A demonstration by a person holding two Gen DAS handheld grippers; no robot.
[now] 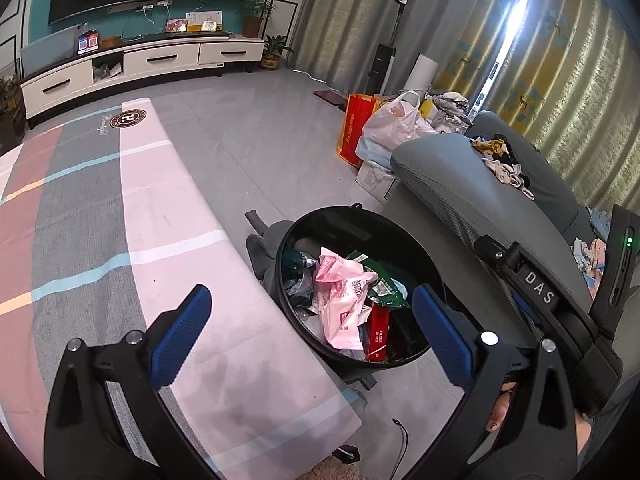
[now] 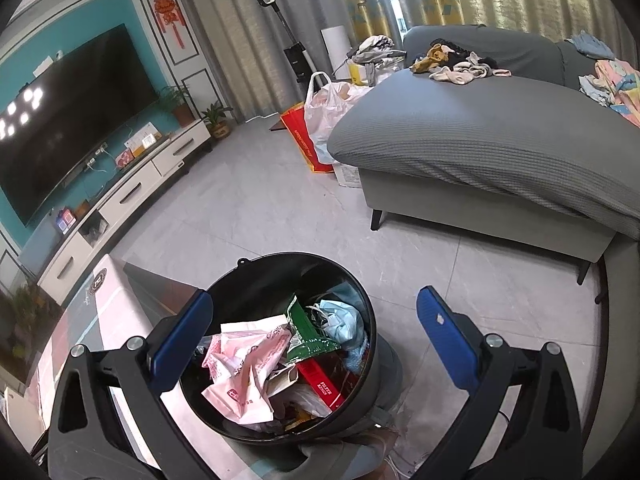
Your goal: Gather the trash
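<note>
One black trash bin [image 2: 280, 344] stands on the grey tile floor [image 2: 256, 208] beside the cloth-covered desk [image 1: 168, 240], holding one pink bag [image 2: 240, 372], one green wrapper [image 2: 306, 332], one red box [image 2: 320, 386] and a crumpled blue piece [image 2: 344, 320]. Both grippers hover over it: the left gripper [image 1: 310, 326] and right gripper [image 2: 312, 338] each hold their two blue fingers [image 2: 444, 340] wide apart, empty. One grey sofa [image 2: 480, 140] sits beyond.

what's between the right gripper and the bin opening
Nothing visible. The right gripper is open and empty above the bin, whose top has no lid. Only trash already inside, such as the pink bag, lies below.
</note>
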